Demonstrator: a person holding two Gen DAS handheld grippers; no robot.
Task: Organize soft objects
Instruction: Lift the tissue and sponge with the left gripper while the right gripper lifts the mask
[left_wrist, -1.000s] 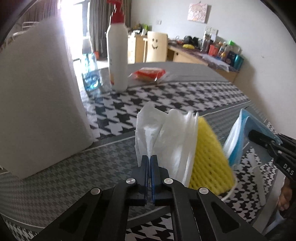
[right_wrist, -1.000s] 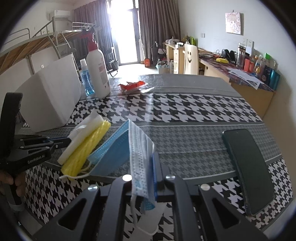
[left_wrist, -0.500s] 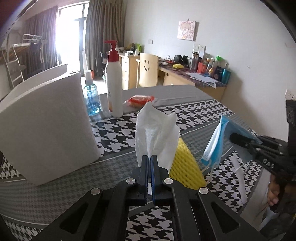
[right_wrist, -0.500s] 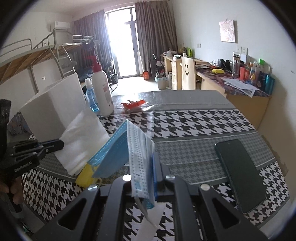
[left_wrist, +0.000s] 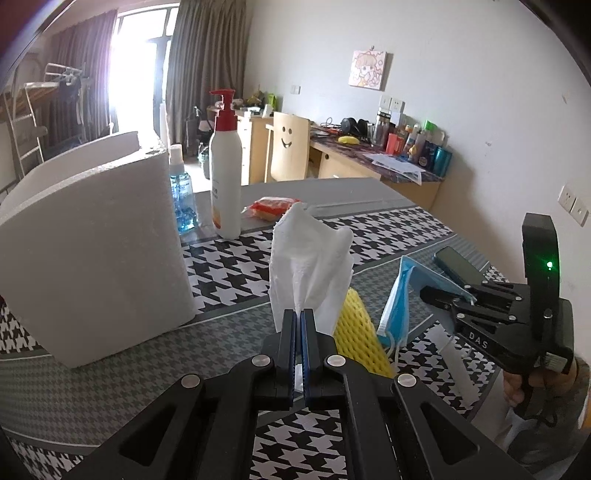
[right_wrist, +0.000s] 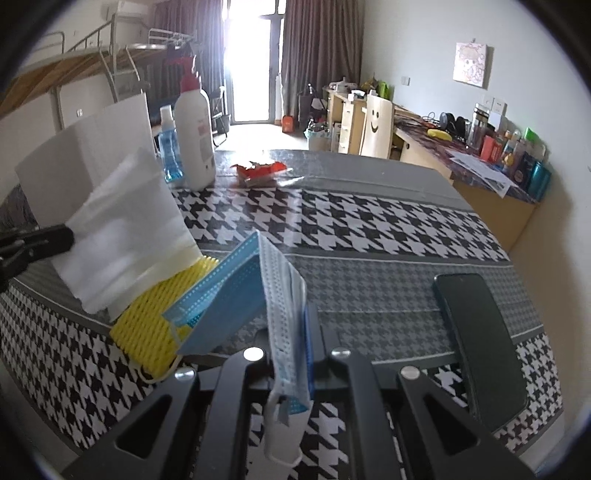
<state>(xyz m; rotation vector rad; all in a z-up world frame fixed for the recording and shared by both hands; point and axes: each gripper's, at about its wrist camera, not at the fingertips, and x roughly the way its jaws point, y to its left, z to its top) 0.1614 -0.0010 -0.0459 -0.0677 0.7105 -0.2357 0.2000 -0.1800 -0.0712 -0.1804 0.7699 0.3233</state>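
Note:
My left gripper (left_wrist: 297, 317) is shut on a white tissue (left_wrist: 308, 262) and holds it upright above the table; the tissue also shows in the right wrist view (right_wrist: 125, 236). A yellow foam net (left_wrist: 360, 339) lies on the table under it, and also shows in the right wrist view (right_wrist: 155, 328). My right gripper (right_wrist: 295, 350) is shut on a blue face mask (right_wrist: 236, 291) held above the table; the mask also shows in the left wrist view (left_wrist: 400, 299), beside the right gripper (left_wrist: 436, 295).
A large white foam block (left_wrist: 92, 247) stands at the left. A white pump bottle (left_wrist: 225, 177), a blue bottle (left_wrist: 181, 195) and a red packet (left_wrist: 271, 206) are at the back. A black phone (right_wrist: 480, 339) lies at the right on the houndstooth table (right_wrist: 369, 229).
Both grippers have lifted higher with their loads. The tissue now hangs clear above the yellow foam net, and the mask is raised off the table.

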